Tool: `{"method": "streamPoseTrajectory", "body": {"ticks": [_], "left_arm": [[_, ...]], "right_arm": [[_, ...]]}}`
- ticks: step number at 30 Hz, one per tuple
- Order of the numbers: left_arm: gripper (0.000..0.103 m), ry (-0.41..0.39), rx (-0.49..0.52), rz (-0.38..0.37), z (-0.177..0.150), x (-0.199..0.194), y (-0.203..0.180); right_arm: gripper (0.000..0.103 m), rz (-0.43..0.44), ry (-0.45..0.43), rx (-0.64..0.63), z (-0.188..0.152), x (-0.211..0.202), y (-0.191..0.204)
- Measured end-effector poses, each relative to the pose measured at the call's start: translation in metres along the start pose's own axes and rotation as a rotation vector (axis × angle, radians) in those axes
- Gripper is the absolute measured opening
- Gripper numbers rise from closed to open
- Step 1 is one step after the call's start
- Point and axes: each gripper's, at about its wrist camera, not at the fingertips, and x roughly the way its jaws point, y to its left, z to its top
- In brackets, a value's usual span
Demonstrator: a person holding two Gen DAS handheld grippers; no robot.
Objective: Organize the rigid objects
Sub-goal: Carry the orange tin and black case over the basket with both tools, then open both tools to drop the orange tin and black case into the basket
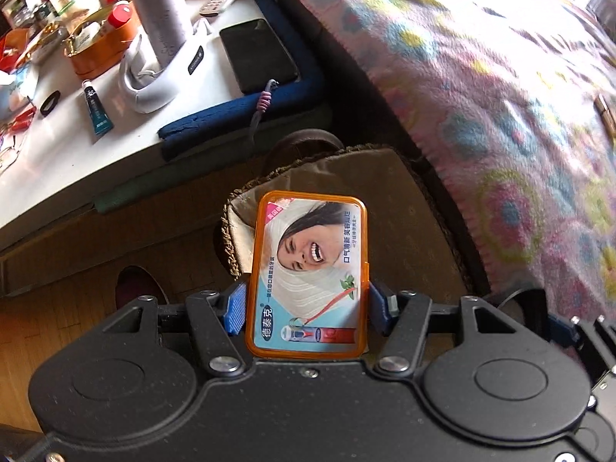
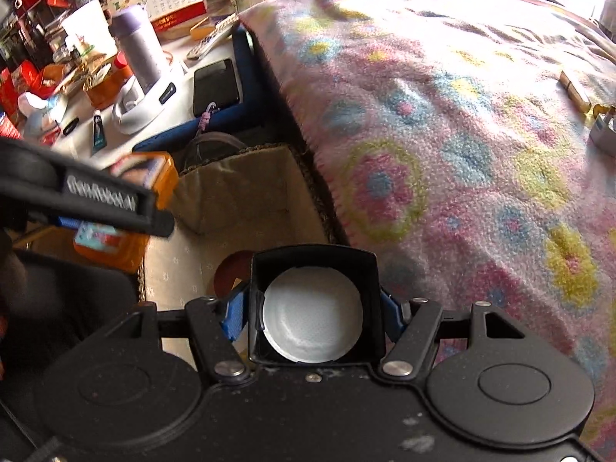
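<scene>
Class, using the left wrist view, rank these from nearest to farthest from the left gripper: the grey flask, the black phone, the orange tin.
1. Orange tin: between the jaws.
2. Black phone: on the table's near corner.
3. Grey flask: further back, upper left.

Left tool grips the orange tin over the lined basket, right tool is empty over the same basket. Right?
Not quite. The right tool is not empty: the right wrist view shows it shut on a black square box with a white round insert. The left tool does grip the orange tin over the lined basket.
</scene>
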Motion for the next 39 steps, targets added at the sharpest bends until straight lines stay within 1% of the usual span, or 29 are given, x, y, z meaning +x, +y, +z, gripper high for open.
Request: {"method": "streamPoseTrajectory", "body": {"ticks": [6,12,20,24,26,27,28,32,37,39], "left_arm": [[0.056,0.018,0.001,0.023,0.000,0.005,-0.001],[0.056,0.024,-0.001,0.025,0.000,0.007,-0.001],[0.057,0.023,-0.011,0.018,0.003,0.007,-0.001],[0.057,0.036,-0.003,0.034,0.003,0.010,-0.003],[0.058,0.043,0.001,0.039,0.003,0.012,-0.004],[0.061,0.045,0.002,0.041,0.003,0.013,-0.004],[0.062,0.044,0.003,0.042,0.003,0.013,-0.004],[0.062,0.043,0.011,0.047,0.003,0.013,-0.005],[0.063,0.049,0.015,0.046,0.003,0.014,-0.005],[0.063,0.050,0.016,0.048,0.003,0.014,-0.005]], "right_arm": [[0.066,0.024,-0.012,0.003,0.006,0.002,0.005],[0.067,0.037,-0.019,0.005,0.015,0.005,0.010],[0.067,0.024,-0.017,0.003,0.021,0.011,0.011],[0.068,0.019,-0.006,0.013,0.022,0.014,0.011],[0.069,0.015,-0.008,0.009,0.022,0.014,0.012],[0.072,0.012,-0.011,0.007,0.021,0.013,0.013],[0.073,0.010,-0.015,0.005,0.021,0.012,0.014],[0.074,0.011,-0.019,-0.001,0.021,0.010,0.014],[0.080,0.009,-0.017,-0.002,0.019,0.009,0.012],[0.080,0.008,-0.012,0.000,0.018,0.009,0.011]]}}
